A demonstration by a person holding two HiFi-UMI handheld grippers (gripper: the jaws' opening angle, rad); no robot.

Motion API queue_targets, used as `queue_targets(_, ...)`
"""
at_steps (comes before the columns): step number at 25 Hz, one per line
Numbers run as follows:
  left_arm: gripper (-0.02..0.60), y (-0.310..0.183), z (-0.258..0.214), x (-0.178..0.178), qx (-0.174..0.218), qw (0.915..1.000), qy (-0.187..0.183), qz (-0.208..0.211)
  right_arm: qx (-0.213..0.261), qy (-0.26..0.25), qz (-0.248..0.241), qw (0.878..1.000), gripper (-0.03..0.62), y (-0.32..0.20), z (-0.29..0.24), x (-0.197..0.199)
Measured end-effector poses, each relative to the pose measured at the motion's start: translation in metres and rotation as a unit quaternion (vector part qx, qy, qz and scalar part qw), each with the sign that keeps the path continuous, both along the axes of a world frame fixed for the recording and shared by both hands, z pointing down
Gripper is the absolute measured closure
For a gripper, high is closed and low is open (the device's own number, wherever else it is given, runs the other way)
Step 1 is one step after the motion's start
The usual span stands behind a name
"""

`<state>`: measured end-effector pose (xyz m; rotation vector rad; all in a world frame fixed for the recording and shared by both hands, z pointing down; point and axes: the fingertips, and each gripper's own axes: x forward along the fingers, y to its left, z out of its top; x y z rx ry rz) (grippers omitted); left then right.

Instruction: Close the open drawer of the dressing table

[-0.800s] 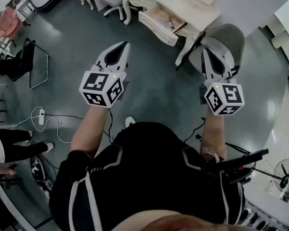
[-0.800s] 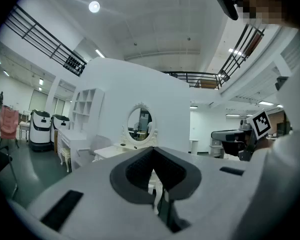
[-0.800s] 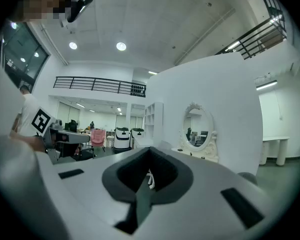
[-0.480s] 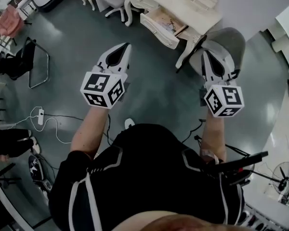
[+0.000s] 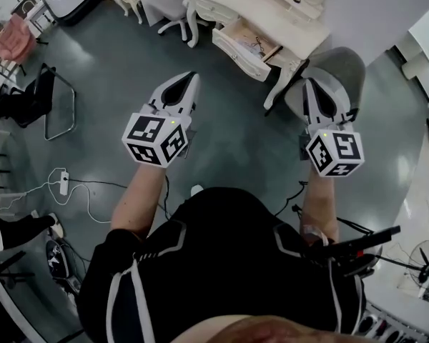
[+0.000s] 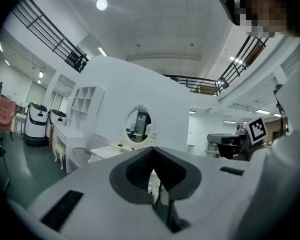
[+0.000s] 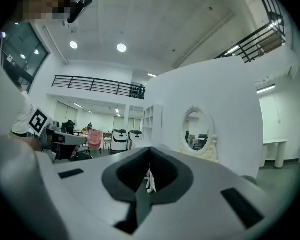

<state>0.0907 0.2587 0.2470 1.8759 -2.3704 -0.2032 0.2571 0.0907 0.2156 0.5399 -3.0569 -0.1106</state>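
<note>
The cream dressing table (image 5: 272, 9) stands at the top of the head view, with its open drawer (image 5: 244, 45) pulled out toward me and small items inside. My left gripper (image 5: 191, 77) is held in the air short of the drawer, to its lower left, jaws shut on nothing. Shut and empty too, my right gripper (image 5: 309, 83) hovers beside the table's front right leg (image 5: 280, 84). In the left gripper view the oval mirror (image 6: 139, 125) and table top (image 6: 109, 151) lie ahead beyond the left gripper (image 6: 157, 191). The right gripper view shows the mirror (image 7: 197, 134) past the right gripper (image 7: 141, 196).
A grey upholstered chair (image 5: 343, 66) stands right of the table, under my right gripper. A white chair (image 5: 168, 9) is at the table's left. A black frame chair (image 5: 46, 95), pink seat (image 5: 14, 34), floor cable with power strip (image 5: 62, 179) and a bystander's leg (image 5: 18, 229) lie left. A black tripod (image 5: 357, 241) is at lower right.
The dressing table and drawer have slid slightly lower and nearer in the head view. Both grippers stay shut and level. The bystander at the left edge has moved mostly out of view.
</note>
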Motion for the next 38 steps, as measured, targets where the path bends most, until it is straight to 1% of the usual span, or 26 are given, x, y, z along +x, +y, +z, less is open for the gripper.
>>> queue_targets(7,0.578,0.017,0.001,-0.028,-0.002,0.9999,-0.010,0.003,0.006,-0.004,-0.002,1.000,0.589,0.019,-0.001,-0.028)
queue_targets(10,0.578,0.028,0.004,-0.041,-0.008,0.9998,-0.013,0.011,0.002,-0.003,0.009,1.000,0.589,0.029,0.002,-0.039)
queue_targets(13,0.578,0.037,0.003,-0.056,-0.003,0.9999,-0.013,0.010,0.004,-0.005,0.011,1.000,0.589,0.037,0.003,-0.055)
queue_targets(18,0.578,0.036,0.013,-0.067,-0.005,0.9999,-0.003,0.012,0.002,0.001,0.012,1.000,0.589,0.037,0.008,-0.070)
queue_targets(22,0.578,0.035,0.013,-0.085,-0.007,0.9999,-0.007,0.003,0.004,-0.002,0.000,1.000,0.589,0.031,0.007,-0.094)
queue_targets(27,0.578,-0.001,0.019,-0.121,-0.016,0.9997,-0.007,-0.016,-0.003,-0.003,-0.022,1.000,0.589,-0.010,0.016,-0.139)
queue_targets(30,0.578,0.000,0.015,-0.130,-0.014,0.9997,-0.009,-0.019,0.004,-0.006,-0.026,1.000,0.589,-0.011,0.010,-0.149)
queue_targets(34,0.578,0.001,0.011,-0.135,-0.004,0.9998,-0.017,-0.011,0.012,-0.007,-0.033,0.999,0.589,-0.008,0.005,-0.156)
queue_targets(36,0.578,-0.022,0.013,-0.146,-0.009,0.9998,-0.016,-0.008,0.012,-0.004,-0.036,0.999,0.589,-0.030,0.004,-0.168)
queue_targets(38,0.578,-0.062,0.014,-0.164,-0.015,0.9998,-0.013,-0.006,0.005,-0.004,-0.041,0.999,0.589,-0.069,0.005,-0.187)
